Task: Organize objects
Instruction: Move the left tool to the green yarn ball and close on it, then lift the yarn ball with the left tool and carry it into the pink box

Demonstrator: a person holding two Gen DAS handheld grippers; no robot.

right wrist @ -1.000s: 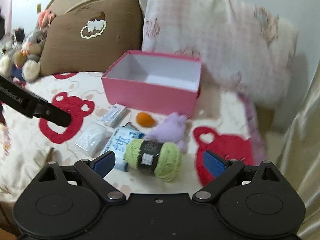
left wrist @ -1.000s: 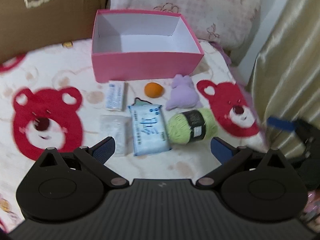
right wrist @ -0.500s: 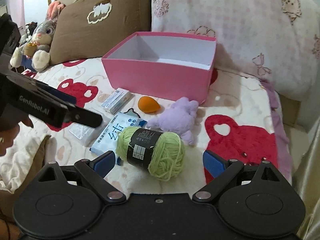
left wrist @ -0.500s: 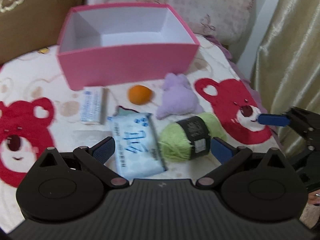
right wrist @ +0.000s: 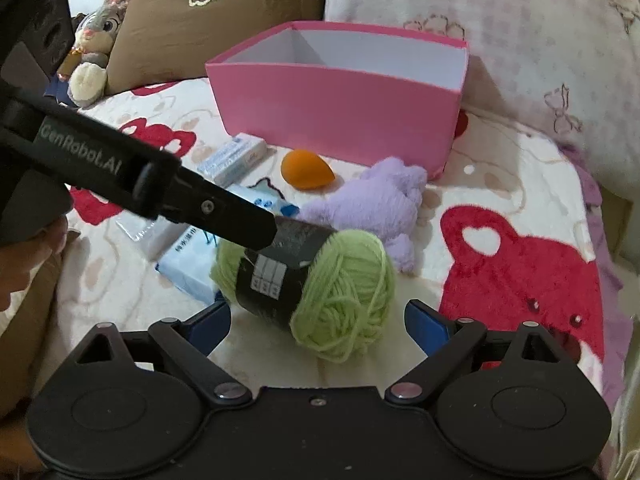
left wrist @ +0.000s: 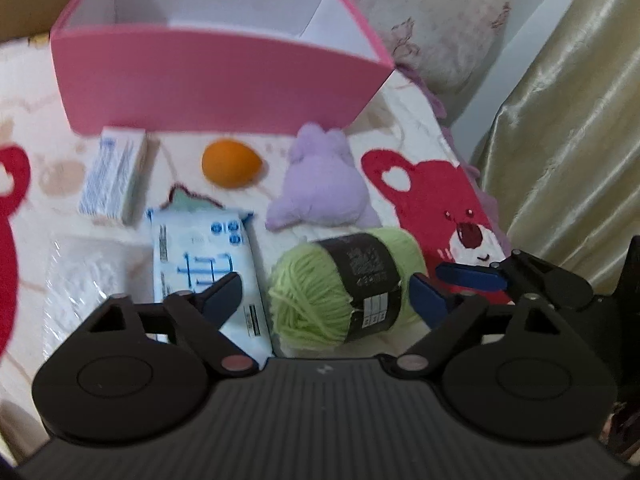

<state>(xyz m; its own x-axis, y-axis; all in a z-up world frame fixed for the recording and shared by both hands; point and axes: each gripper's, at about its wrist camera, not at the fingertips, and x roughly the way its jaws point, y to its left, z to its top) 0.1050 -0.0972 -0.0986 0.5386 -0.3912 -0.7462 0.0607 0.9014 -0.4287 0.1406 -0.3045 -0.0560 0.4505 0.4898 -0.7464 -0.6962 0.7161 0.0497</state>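
Holding both tools over the bed, I have my left gripper spread wide, its fingers either side of the yarn and gripping nothing; my right gripper is likewise spread and bare, with the yarn lying just ahead between its tips. Farthest left, a clear packet is blurred and partly hidden behind my left tool; I cannot tell what it holds. Next comes a small white carton with blue print too smeared to read, lying just in front of the pink box. The blue-and-white tissue pack carries large blue characters, half covered by my left finger. An orange sponge sits apart from the purple plush, which nearly touches the yarn. The yarn's black band bears a white label, unreadable. Only the right view shows my left tool crossing from the left with "GenRobot.AI" on its side, its tip over the yarn's band; it also shows a brown pillow and a grey bunny toy. Only the left view shows the gold curtain and my right tool's blue fingertips at the right edge.
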